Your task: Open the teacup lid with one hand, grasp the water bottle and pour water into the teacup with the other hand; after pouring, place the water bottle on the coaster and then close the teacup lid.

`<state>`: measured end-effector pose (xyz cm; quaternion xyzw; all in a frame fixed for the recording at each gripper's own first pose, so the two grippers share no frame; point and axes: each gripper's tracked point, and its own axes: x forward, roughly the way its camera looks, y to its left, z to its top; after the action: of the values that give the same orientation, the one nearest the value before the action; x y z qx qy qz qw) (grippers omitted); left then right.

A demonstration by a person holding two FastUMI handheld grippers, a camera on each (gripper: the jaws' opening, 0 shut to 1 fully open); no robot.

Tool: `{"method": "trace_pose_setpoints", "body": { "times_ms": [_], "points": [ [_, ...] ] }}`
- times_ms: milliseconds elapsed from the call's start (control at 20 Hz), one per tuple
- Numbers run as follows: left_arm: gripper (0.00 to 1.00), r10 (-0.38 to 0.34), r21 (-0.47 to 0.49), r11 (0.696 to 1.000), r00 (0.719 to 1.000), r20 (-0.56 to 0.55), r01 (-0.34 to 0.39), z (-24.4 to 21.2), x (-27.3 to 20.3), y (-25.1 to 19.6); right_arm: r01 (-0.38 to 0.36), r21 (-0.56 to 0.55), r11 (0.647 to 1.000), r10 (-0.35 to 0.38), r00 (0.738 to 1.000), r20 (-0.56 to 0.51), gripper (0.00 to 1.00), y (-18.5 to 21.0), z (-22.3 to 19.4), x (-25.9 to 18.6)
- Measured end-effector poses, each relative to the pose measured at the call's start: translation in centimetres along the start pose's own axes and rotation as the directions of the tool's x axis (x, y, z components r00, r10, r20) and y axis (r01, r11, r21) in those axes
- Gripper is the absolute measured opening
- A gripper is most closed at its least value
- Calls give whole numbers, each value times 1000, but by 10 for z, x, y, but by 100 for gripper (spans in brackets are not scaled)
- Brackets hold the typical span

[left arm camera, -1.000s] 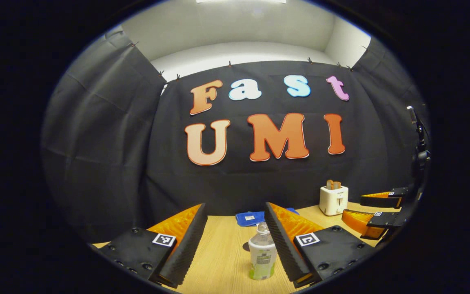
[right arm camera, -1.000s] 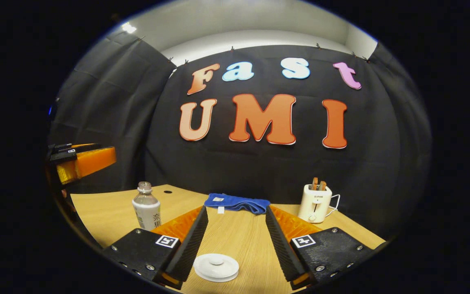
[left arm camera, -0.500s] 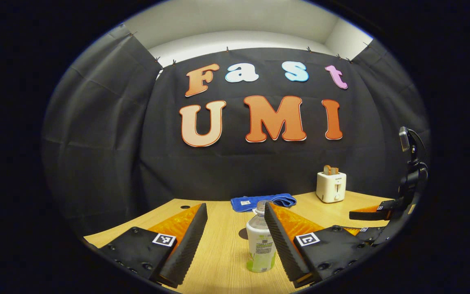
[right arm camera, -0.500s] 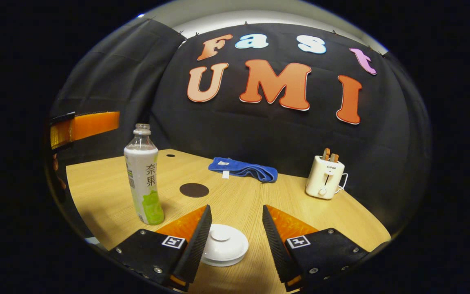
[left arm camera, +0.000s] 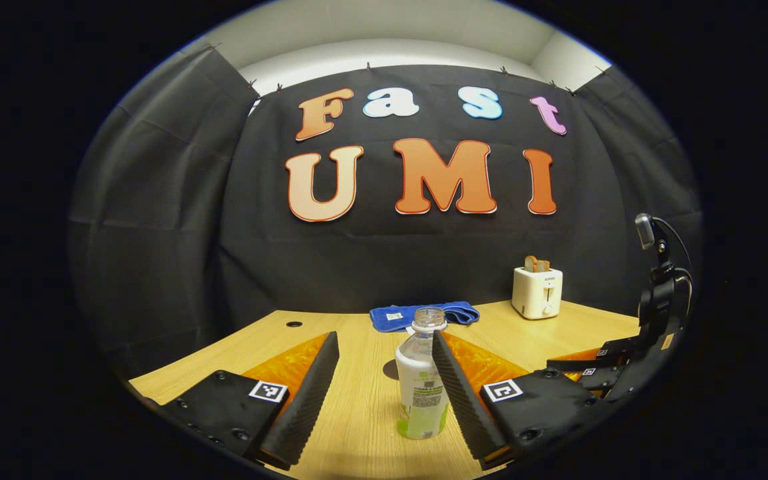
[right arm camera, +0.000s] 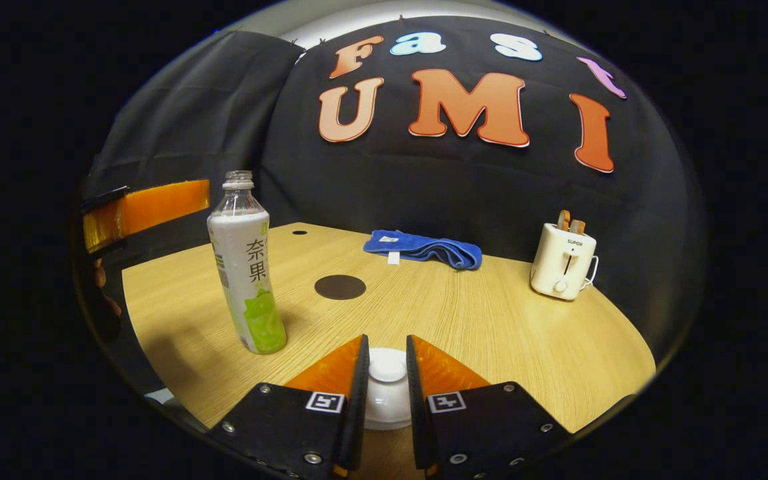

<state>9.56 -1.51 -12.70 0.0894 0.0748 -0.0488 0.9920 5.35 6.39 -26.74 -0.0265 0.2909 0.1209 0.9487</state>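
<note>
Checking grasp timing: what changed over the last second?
Right gripper dropped toward the table and its fingers closed in around the lid knob; whether they press it is unclear. Left gripper eased toward the bottle, staying open. Bottle, coaster, towel, toaster unmoved.

Left gripper [left arm camera: 384,390] and right gripper [right arm camera: 384,400]: black screwed bodies, square fiducial markers, orange fingers [left arm camera: 291,363] faced with ribbed black pads [left arm camera: 304,403].
</note>
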Motion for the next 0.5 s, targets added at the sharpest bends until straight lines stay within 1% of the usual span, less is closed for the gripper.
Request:
{"method": "trace_pose_setpoints", "body": {
  "times_ms": [100, 200, 350, 500],
  "points": [
    [91, 0, 1, 1000, 1000, -5, 0, -2, 0, 1, 4, -26, 1000, -4, 1000, -23, 30, 0, -5, 1],
    [91, -2, 2, 1000, 1000, -12, 2, -3, 2, 0, 8, -22, 1000, -8, 1000, -30, 28, 0, -3, 2],
    [90, -11, 1, 1000, 1000, -24, 11, -8, 1, -4, 0, 6, 1000, 1, 999, -39, 25, 0, -5, 1],
    [91, -16, 6, 1000, 999, -31, 17, -10, -1, -7, 1, 26, 1000, 0, 999, -42, 20, -3, -4, 2]
  ]
}}
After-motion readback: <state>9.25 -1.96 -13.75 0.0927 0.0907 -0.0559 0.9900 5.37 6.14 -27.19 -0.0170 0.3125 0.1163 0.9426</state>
